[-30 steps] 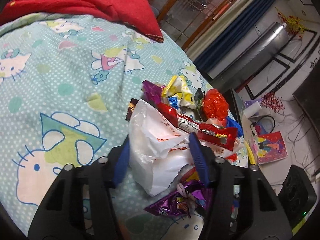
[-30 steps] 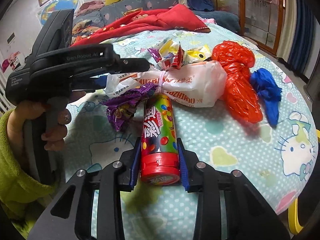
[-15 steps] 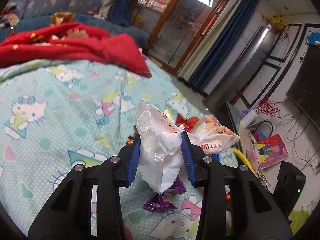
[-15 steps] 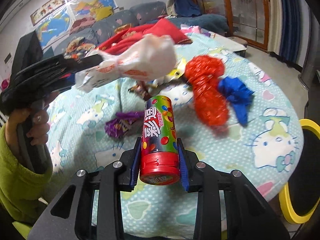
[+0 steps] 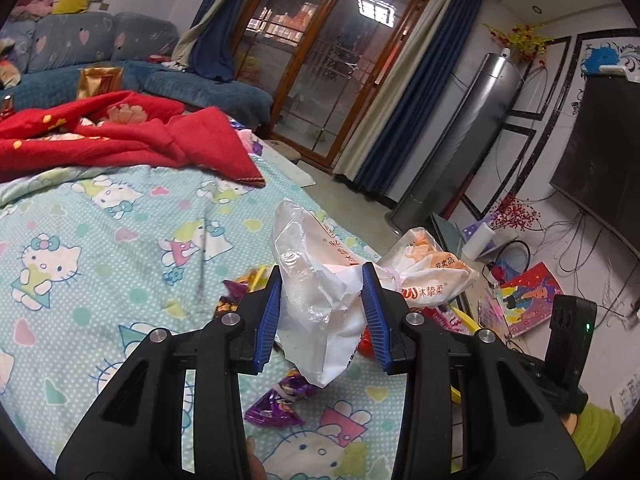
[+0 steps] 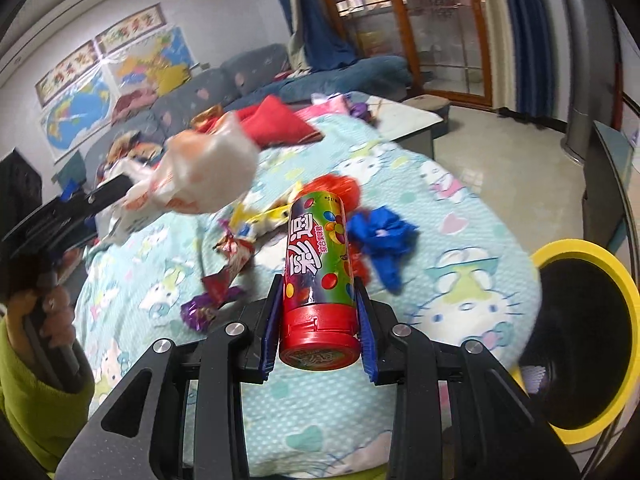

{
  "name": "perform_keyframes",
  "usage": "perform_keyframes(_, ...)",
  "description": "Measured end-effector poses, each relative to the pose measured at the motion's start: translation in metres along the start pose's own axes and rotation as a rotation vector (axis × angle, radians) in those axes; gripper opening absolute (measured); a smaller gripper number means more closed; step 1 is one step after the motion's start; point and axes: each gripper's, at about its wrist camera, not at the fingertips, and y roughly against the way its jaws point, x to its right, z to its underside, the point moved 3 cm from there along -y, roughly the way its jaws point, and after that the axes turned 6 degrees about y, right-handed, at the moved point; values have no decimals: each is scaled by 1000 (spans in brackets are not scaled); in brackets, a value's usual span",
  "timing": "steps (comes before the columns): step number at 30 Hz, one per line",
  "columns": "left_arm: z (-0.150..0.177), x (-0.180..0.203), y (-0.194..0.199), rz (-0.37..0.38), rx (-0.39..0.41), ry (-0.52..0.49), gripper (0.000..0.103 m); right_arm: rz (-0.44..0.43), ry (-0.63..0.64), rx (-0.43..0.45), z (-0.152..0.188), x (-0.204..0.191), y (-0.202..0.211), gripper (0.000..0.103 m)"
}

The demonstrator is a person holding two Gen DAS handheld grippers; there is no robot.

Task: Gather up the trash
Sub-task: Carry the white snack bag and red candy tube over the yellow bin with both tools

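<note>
Home living room: sofa [image 5: 100,44], curtains [image 5: 420,92], wall maps [image 6: 108,80]

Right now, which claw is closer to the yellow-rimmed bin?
Right. The right claw, gripping the candy tube, hangs over the bedspread edge beside the bin. The left claw, holding the white bag, is farther across the bed.

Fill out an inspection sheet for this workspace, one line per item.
Surface: cartoon-print sheet, rumpled.
Job's things: white plastic bag lifted off the sheet; candy tube lifted too; yellow-rimmed bin beside the bed.
Clutter: purple wrapper, red mesh bag, blue bag, yellow wrappers on the sheet.
Grippers: left tongs shut on the bag; right tongs shut on the tube.
Cables: loose wires on the floor by the wall.
Surroundings: red blanket, sofa, glass doors.
</note>
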Motion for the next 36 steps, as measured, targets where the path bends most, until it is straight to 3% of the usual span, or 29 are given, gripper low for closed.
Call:
perform_keyframes(22, 31, 79, -46, 79, -86, -142, 31, 209, -278, 148, 5, 117, 58, 31)
perform_keyframes(36, 57, 129, -80, 136, -155, -238, 31, 297, -370, 212, 17, 160, 86, 31)
